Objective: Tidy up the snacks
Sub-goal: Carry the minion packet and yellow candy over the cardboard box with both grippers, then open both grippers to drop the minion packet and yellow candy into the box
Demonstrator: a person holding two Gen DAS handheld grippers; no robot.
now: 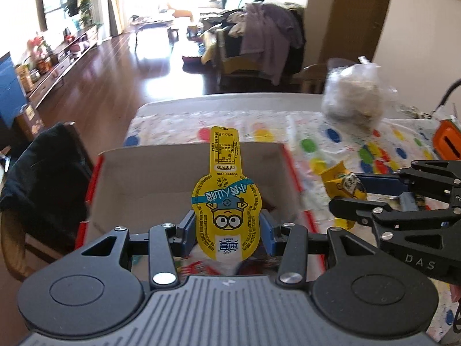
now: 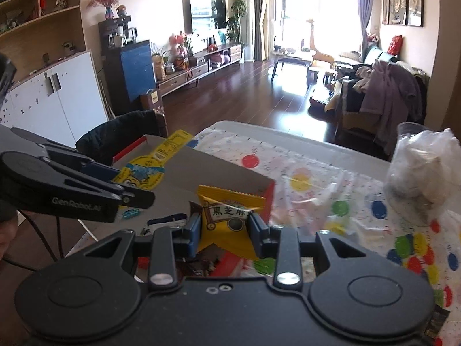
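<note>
My left gripper (image 1: 227, 230) is shut on a yellow Minions snack pack (image 1: 226, 201) with a long neck, held upright over the near edge of an open cardboard box (image 1: 144, 184) with red sides. My right gripper (image 2: 224, 232) is shut on a yellow black-sesame snack packet (image 2: 227, 219), held just right of the box's corner (image 2: 268, 193). In the left wrist view the right gripper (image 1: 354, 193) and its packet (image 1: 343, 184) show to the right of the box. In the right wrist view the left gripper (image 2: 135, 190) and its Minions pack (image 2: 149, 170) show at the left over the box.
The table has a white cloth with coloured dots (image 2: 340, 207). A clear plastic bag of pale items (image 1: 354, 98) stands at the far right. Small dark wrappers (image 2: 198, 265) lie beneath my right gripper. A chair with a black garment (image 1: 43, 167) stands left of the box. An orange object (image 1: 446, 144) sits at the right edge.
</note>
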